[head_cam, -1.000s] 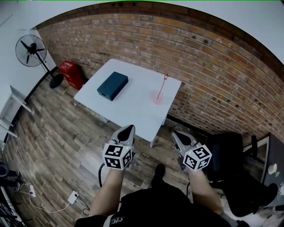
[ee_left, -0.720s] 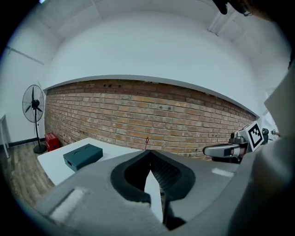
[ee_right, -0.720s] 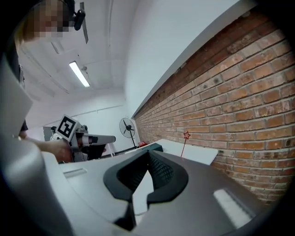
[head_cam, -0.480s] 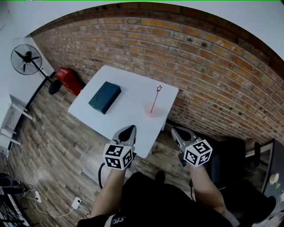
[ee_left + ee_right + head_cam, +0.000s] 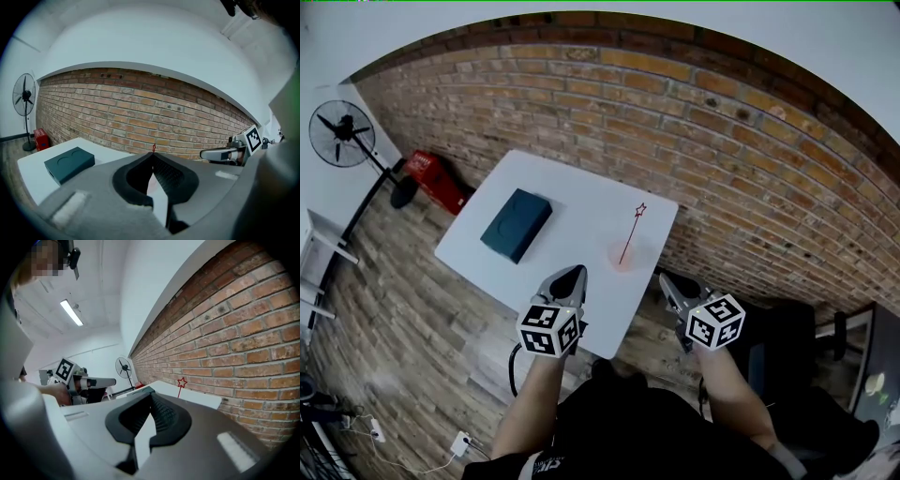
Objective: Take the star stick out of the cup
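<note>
Hanging short of the cup, left gripper and right gripper have jaws pressed together, empty; nothing to hold yet. Star stick leans inside.

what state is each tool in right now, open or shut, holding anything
Left tool: shut, empty.
Right tool: shut, empty.

Red star stick, pink cup, white table, teal box, red-brick wall
</note>
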Available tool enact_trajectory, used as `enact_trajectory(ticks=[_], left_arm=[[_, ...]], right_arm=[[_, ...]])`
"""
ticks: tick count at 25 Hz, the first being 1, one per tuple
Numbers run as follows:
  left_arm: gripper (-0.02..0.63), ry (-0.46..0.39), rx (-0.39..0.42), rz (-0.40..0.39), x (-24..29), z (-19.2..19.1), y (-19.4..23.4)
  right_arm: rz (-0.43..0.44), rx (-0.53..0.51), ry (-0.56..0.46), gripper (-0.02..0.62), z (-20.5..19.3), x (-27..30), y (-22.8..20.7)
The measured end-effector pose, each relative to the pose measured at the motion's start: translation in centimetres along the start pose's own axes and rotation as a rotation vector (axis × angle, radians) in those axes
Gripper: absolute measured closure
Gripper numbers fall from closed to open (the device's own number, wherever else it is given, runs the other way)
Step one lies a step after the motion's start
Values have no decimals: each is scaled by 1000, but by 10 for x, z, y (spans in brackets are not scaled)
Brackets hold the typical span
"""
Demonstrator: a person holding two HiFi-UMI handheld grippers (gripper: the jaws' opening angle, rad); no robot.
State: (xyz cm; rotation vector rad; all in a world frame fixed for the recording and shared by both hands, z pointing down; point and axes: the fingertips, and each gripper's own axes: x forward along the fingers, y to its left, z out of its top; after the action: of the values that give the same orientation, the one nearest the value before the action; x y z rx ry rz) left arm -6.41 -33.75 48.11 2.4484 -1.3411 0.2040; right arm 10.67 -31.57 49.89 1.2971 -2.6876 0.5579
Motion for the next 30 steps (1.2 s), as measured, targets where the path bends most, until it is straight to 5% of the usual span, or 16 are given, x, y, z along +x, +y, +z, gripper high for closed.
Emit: enact_trajectory(ticks=[17, 30], left_arm=[[600, -21, -27, -115, 34, 9, 37], [600, 56, -58, -82, 92, -12, 52]], right_arm=[[-91, -27, 146, 463, -18, 75, -8], [-48, 46, 248, 411, -42, 122, -66]])
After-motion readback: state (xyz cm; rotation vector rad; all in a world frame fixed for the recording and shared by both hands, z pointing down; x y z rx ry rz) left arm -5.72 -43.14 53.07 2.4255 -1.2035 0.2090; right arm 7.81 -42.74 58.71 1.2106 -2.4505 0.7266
